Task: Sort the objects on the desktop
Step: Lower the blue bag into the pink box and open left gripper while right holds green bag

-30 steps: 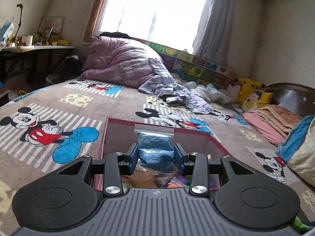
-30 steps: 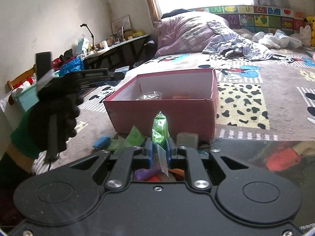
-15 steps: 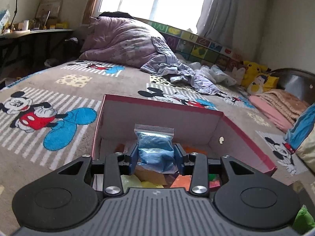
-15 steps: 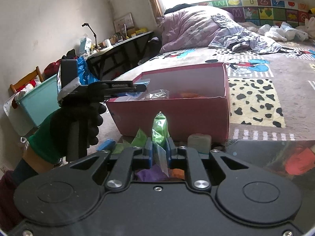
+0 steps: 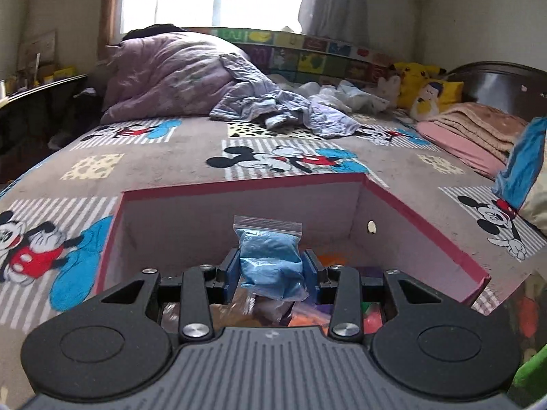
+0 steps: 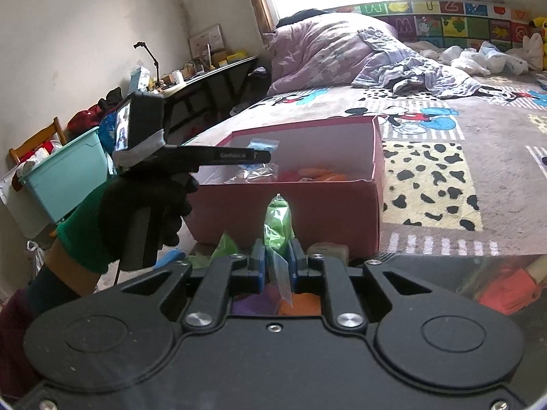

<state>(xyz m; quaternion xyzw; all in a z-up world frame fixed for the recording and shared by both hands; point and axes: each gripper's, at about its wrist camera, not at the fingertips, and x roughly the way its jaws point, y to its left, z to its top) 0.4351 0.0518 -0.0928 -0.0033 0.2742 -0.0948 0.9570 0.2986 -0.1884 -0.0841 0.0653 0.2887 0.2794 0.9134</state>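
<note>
Left wrist view shows our left claw (image 5: 271, 270) clamping the blue bag (image 5: 271, 263) over the pink box (image 5: 427, 218) (for dropping, we judge), while our right claw (image 6: 275, 261) pinches the green bag (image 6: 277, 225).

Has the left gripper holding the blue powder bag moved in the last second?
Yes. The left gripper has advanced over the pink cardboard box, carrying the blue powder bag above its open interior.

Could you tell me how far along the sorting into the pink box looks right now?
Partly done: the pink box already holds several bags. In hand: the left gripper holds a blue bag over the box; the right gripper clamps a green bag. Loose pieces remain outside in front.
</note>
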